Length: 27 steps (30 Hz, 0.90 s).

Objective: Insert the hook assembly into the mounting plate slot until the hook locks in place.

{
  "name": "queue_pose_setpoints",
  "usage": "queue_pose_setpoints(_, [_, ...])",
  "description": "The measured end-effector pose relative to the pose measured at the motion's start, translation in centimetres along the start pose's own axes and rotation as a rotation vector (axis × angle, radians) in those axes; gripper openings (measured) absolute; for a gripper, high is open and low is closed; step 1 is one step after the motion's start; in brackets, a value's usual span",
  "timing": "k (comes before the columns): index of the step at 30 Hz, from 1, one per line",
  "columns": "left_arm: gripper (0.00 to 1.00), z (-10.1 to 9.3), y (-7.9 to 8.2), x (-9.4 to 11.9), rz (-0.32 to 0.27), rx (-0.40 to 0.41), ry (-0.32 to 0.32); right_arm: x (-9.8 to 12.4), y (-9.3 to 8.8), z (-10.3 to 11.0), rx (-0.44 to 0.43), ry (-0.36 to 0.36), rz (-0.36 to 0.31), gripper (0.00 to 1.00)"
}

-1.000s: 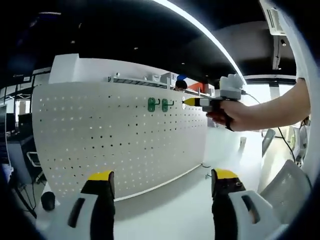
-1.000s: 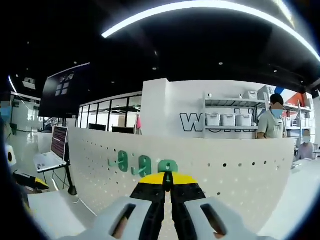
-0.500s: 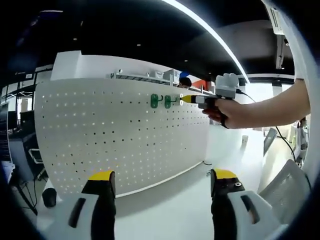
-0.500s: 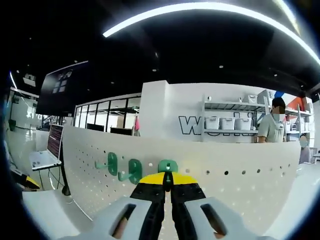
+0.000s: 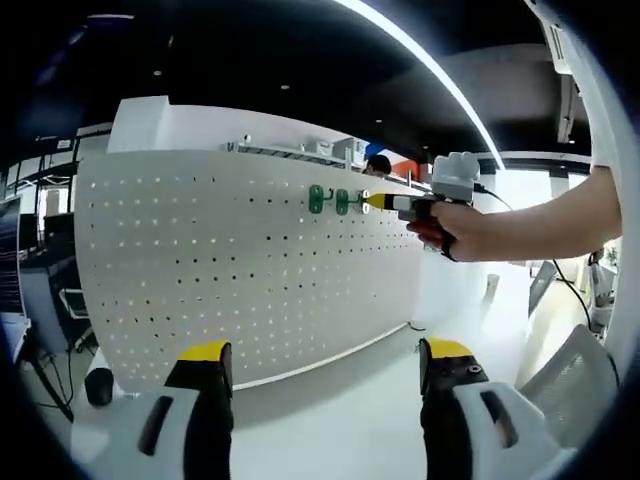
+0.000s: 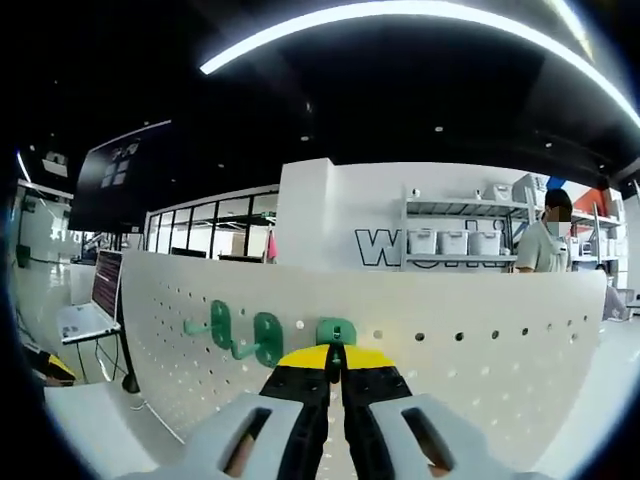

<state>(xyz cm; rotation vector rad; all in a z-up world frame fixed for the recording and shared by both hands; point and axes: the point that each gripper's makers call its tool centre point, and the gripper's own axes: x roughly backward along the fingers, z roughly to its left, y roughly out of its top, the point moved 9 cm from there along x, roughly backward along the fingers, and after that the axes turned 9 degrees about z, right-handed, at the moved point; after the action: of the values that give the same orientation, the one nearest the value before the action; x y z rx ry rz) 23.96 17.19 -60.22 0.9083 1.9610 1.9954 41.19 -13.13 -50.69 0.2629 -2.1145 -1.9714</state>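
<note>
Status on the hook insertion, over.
Right gripper shut on green hook, at the white pegboard. Left gripper open, empty. Two green hooks already mounted alongside. Nothing blocking.

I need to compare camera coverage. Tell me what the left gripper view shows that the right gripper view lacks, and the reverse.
Left gripper view: the person's hand holding the right hand-held gripper at the pegboard, plus the open left hand-held gripper.

Right gripper view: a third green hook pinched at its shut tips, shelves with bins.

Both: the pegboard and two mounted green hooks.
</note>
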Motion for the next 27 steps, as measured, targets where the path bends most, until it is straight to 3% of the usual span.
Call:
queue_pose_setpoints(9, [0.77,0.3,-0.2,0.5,0.000,0.011,0.006,-0.3,0.2,0.9,0.022,-0.078,0.026,0.01])
queue_pose_setpoints(13, [0.77,0.3,-0.2,0.7,0.000,0.013,0.007,-0.4,0.3,1.3,0.014,-0.126,0.034,0.01])
queue_pose_setpoints(15, [0.76,0.3,-0.3,0.7,0.000,0.014,0.007,-0.5,0.3,1.5,-0.042,-0.152,0.043,0.01])
queue_pose_setpoints(17, [0.76,0.4,-0.3,0.8,0.001,0.016,0.008,-0.7,0.4,1.6,-0.027,-0.166,0.048,0.01])
queue_pose_setpoints(27, [0.76,0.6,-0.5,1.2,-0.005,0.026,0.018,-0.4,0.3,1.7,0.004,-0.176,0.058,0.02])
